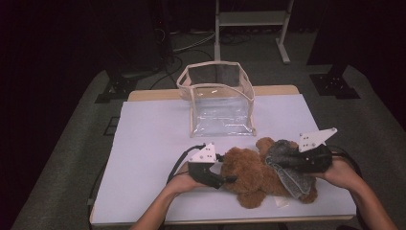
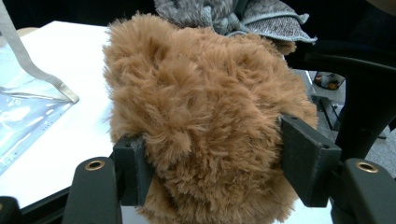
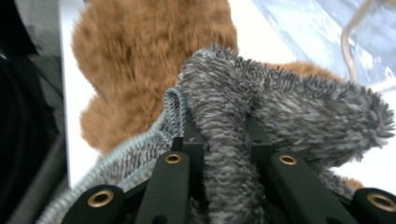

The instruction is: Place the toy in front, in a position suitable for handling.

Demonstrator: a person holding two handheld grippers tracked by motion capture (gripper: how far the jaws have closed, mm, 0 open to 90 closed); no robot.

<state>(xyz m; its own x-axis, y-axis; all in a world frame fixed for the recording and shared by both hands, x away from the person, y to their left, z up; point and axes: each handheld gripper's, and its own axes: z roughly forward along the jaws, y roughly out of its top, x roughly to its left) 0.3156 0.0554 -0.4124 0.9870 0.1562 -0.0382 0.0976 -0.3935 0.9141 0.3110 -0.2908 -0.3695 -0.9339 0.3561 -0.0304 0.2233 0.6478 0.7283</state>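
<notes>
One brown teddy bear [image 1: 249, 175] lies on the tabletop [image 1: 148, 143]. One grey fuzzy garment [image 1: 287, 167] covers it. One clear bag [image 1: 218, 98] stands behind.

Clear plastic bag [image 1: 218, 98] with beige trim, upright on the white table [image 1: 148, 143].

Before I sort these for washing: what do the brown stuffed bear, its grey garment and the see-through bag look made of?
Brown stuffed bear: long shaggy plush, matte, probably synthetic. Grey garment: fuzzy mottled knit with a ribbed edge. See-through bag: glossy clear plastic film, likely vinyl, with beige fabric-like edging.
</notes>
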